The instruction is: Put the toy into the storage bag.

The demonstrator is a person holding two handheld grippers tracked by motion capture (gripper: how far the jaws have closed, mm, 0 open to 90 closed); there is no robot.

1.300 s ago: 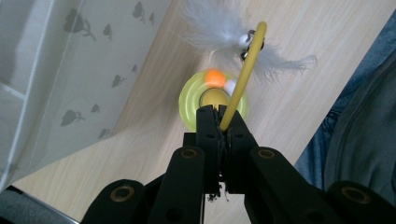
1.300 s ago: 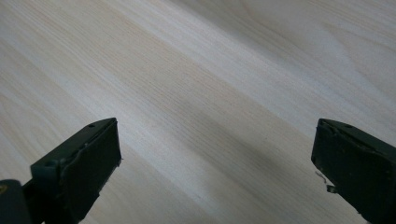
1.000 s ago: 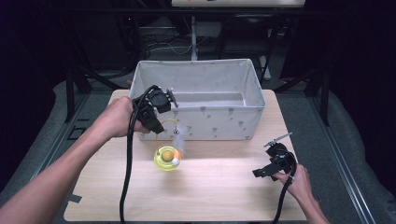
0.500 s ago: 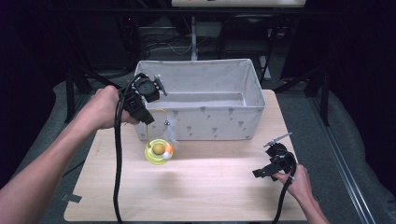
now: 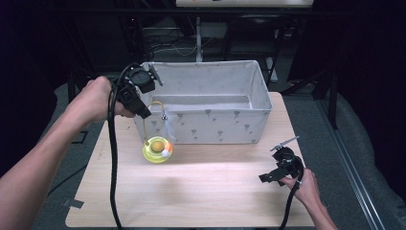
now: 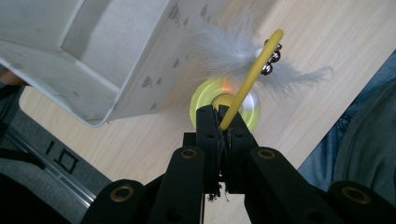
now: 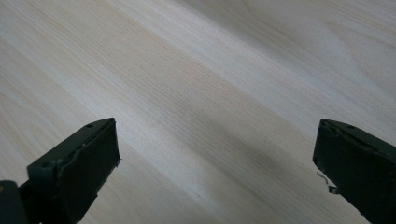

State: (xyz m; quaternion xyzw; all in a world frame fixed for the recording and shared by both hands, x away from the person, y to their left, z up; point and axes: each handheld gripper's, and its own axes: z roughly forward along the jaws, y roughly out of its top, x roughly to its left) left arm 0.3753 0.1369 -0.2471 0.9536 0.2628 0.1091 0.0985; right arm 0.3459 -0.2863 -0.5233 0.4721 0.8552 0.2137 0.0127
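Though lifted, left gripper (image 6: 223, 122) (pinching yellow wand (image 6: 247, 80))

bare table (image 5: 206, 191) before fabric bin (image 5: 210, 122)

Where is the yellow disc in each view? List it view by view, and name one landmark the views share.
High view: yellow disc left of centre, just in front of the grey bin.
Left gripper view: the disc at centre, behind the jaws shut on its yellow wand.
Right gripper view: bare wooden table between open jaws.
Landmark: the wooden table, in all three.
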